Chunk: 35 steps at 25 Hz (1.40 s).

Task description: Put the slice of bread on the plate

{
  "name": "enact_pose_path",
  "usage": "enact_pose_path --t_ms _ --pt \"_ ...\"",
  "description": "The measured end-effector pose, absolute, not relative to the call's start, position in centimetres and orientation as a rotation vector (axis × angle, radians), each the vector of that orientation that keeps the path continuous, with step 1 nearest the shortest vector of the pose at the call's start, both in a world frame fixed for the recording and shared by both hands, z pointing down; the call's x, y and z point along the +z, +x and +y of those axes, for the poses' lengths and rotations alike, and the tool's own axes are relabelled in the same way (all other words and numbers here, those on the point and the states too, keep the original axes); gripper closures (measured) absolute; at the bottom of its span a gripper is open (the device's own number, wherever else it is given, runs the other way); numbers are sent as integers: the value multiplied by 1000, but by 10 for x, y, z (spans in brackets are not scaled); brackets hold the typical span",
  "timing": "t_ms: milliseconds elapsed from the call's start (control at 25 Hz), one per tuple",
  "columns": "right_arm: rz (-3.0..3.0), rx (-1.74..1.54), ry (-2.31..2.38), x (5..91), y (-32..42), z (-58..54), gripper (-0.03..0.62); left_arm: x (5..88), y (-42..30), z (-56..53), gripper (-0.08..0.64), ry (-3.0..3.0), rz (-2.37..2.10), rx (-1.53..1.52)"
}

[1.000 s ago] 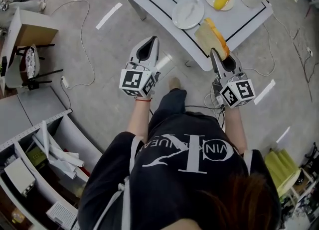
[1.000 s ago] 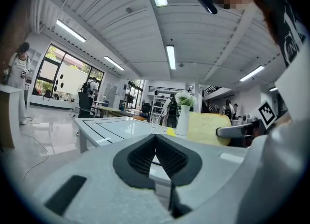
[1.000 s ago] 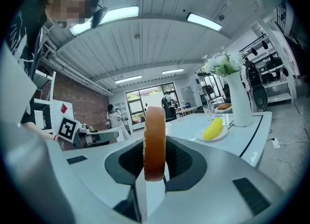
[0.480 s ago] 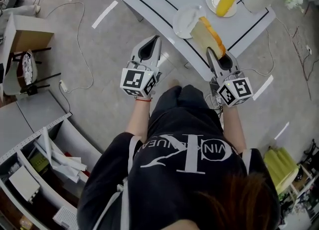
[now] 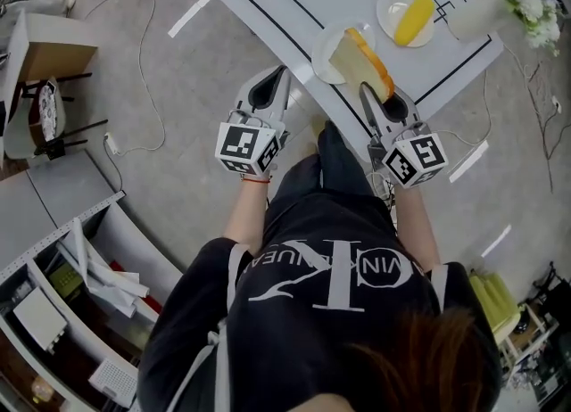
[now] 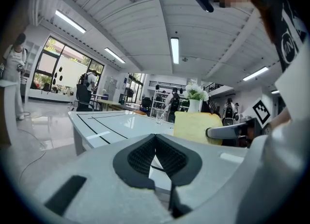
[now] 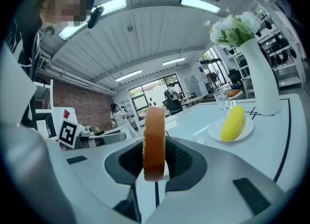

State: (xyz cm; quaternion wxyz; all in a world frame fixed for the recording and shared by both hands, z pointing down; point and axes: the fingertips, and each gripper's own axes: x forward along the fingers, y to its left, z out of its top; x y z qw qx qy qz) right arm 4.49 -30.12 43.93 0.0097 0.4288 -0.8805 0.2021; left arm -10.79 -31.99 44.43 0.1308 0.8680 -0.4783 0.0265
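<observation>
Pinching the bread slice upright, right gripper hovers above the plate.

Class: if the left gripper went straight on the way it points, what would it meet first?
The left gripper would likely meet the table at its near edge; nothing shows between, though depth is unclear.

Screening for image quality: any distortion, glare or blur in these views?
Head view: sharp, evenly lit. Left gripper view: strong fisheye, dark corners, bright ceiling lights. Right gripper view: same fisheye and dark corners; slice of bread sharp.
</observation>
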Motion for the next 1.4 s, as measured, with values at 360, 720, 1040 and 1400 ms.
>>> enact_pose_path --t_ms 360,720,1040,1400 --pt "-2810 828 1245 445 34 -336 494 455 -107 -343 552 2461 -1421 86" --pt "-2704 1152 1145 468 20 -352 492 464 -110 -354 552 2419 -1433 89" --pt "-2563 1263 1210 486 33 -365 486 467 -107 -359 552 2412 -1428 82" --pt "-2474 1095 1285 493 38 -376 429 465 -109 -358 552 2406 -1436 89"
